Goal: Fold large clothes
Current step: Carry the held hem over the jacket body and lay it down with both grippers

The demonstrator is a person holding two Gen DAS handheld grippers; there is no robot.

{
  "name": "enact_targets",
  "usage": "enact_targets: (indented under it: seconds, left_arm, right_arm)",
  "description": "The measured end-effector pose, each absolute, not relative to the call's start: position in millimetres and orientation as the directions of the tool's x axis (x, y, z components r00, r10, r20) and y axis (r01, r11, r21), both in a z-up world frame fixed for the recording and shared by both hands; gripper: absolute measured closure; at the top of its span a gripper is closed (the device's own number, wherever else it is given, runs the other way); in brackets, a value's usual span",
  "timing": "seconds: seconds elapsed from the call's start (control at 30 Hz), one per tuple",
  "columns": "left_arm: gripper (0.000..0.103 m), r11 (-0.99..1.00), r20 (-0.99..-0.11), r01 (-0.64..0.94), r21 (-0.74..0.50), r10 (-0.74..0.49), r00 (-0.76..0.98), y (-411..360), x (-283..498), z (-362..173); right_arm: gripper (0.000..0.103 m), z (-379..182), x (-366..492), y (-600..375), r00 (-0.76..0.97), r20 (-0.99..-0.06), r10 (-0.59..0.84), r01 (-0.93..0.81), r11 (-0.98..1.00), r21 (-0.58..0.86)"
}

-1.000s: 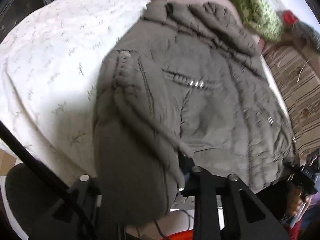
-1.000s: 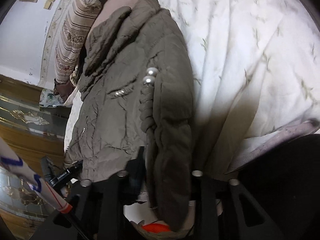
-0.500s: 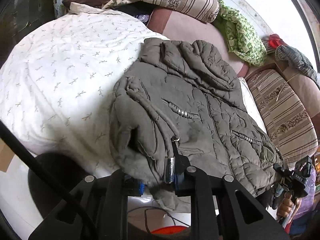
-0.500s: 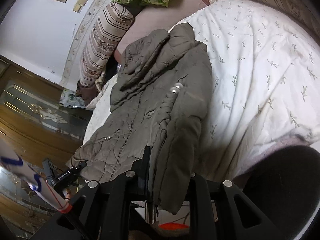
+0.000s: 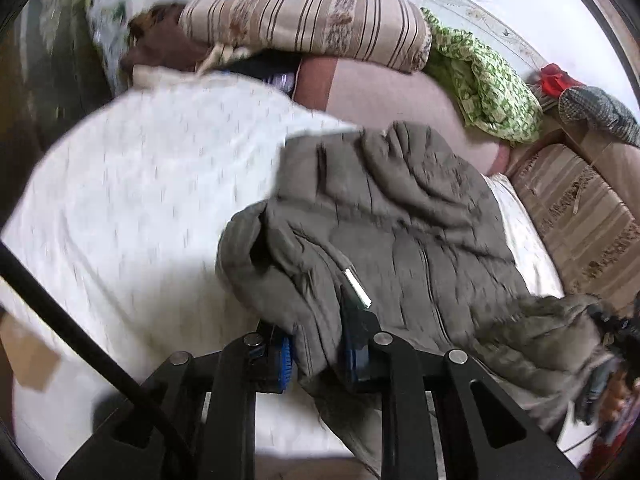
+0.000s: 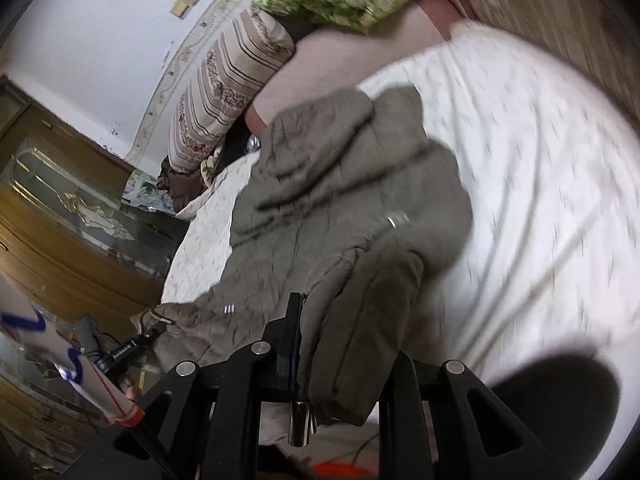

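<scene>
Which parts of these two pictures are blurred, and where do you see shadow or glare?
Left wrist view: the white bedspread is smeared by motion, the jacket sharper; a dark shadow lies along the bottom left. Right wrist view: the bedspread streaks strongly and is overexposed; a round shadow sits bottom right; the jacket is softly blurred. Both show fisheye bending at the edges.

The right gripper (image 6: 340, 364) pinches a fold of the grey jacket (image 6: 340, 184). Ahead of it, the jacket lies on the white bedsheet (image 6: 540, 184).

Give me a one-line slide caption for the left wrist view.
Left gripper clamps the near edge of an olive-grey padded jacket spread on a white bedsheet.
</scene>
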State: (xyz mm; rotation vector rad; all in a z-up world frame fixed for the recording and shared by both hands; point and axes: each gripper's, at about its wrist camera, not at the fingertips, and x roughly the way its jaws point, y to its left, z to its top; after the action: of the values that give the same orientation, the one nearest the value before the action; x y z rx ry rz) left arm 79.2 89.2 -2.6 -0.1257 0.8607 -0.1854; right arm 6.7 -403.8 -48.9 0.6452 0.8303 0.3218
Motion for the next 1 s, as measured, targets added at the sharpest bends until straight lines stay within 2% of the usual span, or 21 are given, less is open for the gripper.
enact_targets:
  seconds: [0.27,0.43,0.6,0.73,0.83,0.9,1.0]
  left_arm:
    - [0.083,0.997,-0.677,0.070,0.012,-0.044,0.734,36.3,206.4,43.0]
    - [0.082,1.000,-0.717,-0.008,0.022,0.021,0.697,15.9,303.5,44.8]
    - [0.080,0.988,-0.740,-0.101,0.115,0.153,0.656,-4.7,387.9,17.0]
    - [0.079,0.968,-0.756,-0.147,0.203,0.250,0.606,-18.4,440.9,-18.2]
    - [0.071,0.930,-0.698,-0.185,0.318,0.361,0.619,-32.9,467.4,-40.4]
    - [0.070,0.894,-0.640,-0.206,0.398,0.432,0.635,-40.1,485.9,-55.8]
    - [0.070,0.903,-0.675,-0.198,0.382,0.419,0.607,-31.8,509.3,-77.7]
  right_arm:
    - [0.085,-3.6,124.3,-407.9,0.703,-0.593,0.393,0.000,0.834,0.552]
    - [0.085,5.9,204.5,-409.9,0.710,-0.630,0.314,0.049,0.871,0.490]
    - [0.085,-7.6,283.1,-420.3,0.697,-0.668,0.260,0.135,0.868,0.478]
    - [0.085,-30.5,338.0,-429.3,0.669,-0.693,0.269,0.183,0.844,0.504]
    - [0.085,-52.8,371.6,-426.9,0.646,-0.724,0.241,0.195,0.865,0.463]
    - [0.085,-70.3,387.6,-425.1,0.632,-0.741,0.227,0.206,0.872,0.444]
    - [0.085,-97.9,406.9,-426.1,0.610,-0.760,0.225,0.221,0.872,0.436]
